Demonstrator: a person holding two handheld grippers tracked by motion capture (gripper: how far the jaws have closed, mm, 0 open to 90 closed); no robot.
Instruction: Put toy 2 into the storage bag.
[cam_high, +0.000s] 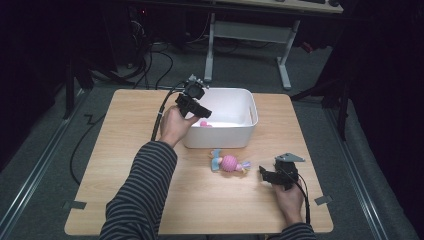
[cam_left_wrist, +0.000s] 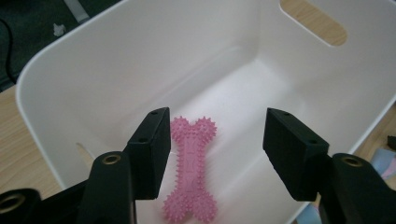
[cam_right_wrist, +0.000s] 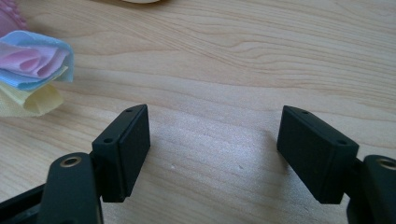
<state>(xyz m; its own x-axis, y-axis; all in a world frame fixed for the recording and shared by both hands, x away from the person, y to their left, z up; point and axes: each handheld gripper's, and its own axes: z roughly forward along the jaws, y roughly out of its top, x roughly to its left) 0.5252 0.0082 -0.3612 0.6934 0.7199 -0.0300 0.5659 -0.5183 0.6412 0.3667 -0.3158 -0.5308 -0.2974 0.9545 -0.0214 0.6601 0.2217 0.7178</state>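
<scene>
where the wooden table (cam_high: 150, 200) carried a white bin (cam_high: 248, 131) at its far middle, a pink spiked bone toy (cam_left_wrist: 189, 173) lay on the bin floor. left gripper (cam_high: 196, 108) hung over the bin's near left corner, jaws spread, empty, the bone below between them. pink ball toy (cam_high: 229, 163) with pastel fabric ends (cam_right_wrist: 32, 70) lay just before the bin. right gripper (cam_high: 275, 174) rested near it on bare wood, jaws apart, empty. grey floor (cam_high: 45, 150) and desk legs (cam_high: 285, 60) lay beyond.
</scene>
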